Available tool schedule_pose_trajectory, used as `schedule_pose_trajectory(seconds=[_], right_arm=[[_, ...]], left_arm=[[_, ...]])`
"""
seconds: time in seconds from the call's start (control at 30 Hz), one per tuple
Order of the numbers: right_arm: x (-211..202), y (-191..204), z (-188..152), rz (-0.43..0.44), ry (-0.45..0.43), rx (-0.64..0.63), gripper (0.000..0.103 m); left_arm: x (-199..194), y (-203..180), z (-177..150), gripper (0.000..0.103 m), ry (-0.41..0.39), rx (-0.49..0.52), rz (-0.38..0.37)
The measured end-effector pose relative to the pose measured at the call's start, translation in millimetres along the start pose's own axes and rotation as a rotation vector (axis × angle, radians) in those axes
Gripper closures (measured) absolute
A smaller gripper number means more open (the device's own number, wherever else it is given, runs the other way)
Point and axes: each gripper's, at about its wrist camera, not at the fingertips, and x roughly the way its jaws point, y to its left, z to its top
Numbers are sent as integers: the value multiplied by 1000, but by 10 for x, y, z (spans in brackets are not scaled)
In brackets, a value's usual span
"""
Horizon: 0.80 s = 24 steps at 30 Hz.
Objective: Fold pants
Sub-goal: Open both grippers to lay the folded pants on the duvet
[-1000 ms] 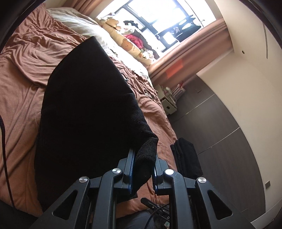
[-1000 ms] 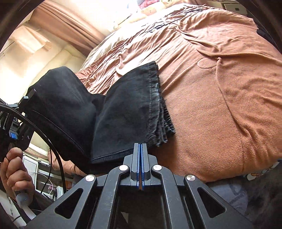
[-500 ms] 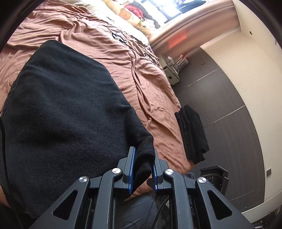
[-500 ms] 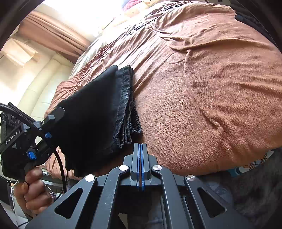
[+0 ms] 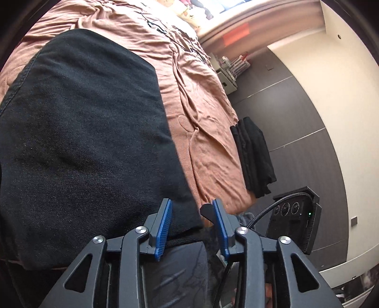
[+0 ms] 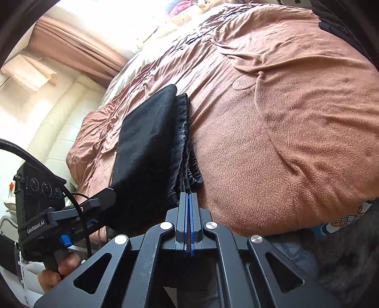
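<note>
Black pants [image 5: 83,130] lie folded on the brown bed cover [image 5: 201,118], close to the near edge. My left gripper [image 5: 191,203] sits at their near right corner, its jaws opening. The cloth corner lies loose between the blue pads [image 5: 163,225], which do not press on it. In the right wrist view the same pants [image 6: 146,142] show as a stacked bundle with frayed hems on the right, and the left gripper [image 6: 104,196] is at their near edge. My right gripper [image 6: 188,196] is shut with nothing in it, just in front of the hems.
A second pile of folded black clothes [image 5: 253,151] lies at the bed's right edge. A hand [image 6: 56,270] holds the left gripper's grip. Pillows and soft toys [image 5: 187,14] lie by the window, and a small shelf unit [image 5: 227,75] stands on the dark floor.
The left gripper carried the pants' upper layer down and laid it flat on the bed. Its jaws then spread and let the corner go. The right gripper stayed shut.
</note>
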Motion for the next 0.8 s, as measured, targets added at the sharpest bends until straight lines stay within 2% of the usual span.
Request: schedule_pose_trajectory(seconds=[0.07,0.13,0.17,0.23,0.27,0.3,0.4,0.57,0.67,0.8], right_arm=[[-4,21,15,34,1,4,103],[16,44,19,48,1,-3,103],[31,61,22,52,3,-7,100],[99,76,23,54,9,-8,82],[129,84,23,53,10,-9,67],[160,94,21,54,8,-12,60],[277,137,26,58,23,-22,60],[463,199,17,6,66,-32,61],[542,254,0,-33,87,-64,88],[504,327,-35,-42,58,-96,95]], left_arm=[[-75,-22,8,38,-19,14,10],[-173,9,14,38,-48,16,16],[-220,41,26,38,-56,11,21],[-320,133,49,38,-76,-3,44],[-377,185,64,38,-85,-9,58],[-434,244,81,38,-96,-15,74],[-582,423,127,38,-130,-32,126],[-851,727,176,38,-164,-65,202],[-991,909,190,38,-179,-89,228],[-1109,1113,196,38,-191,-120,247]])
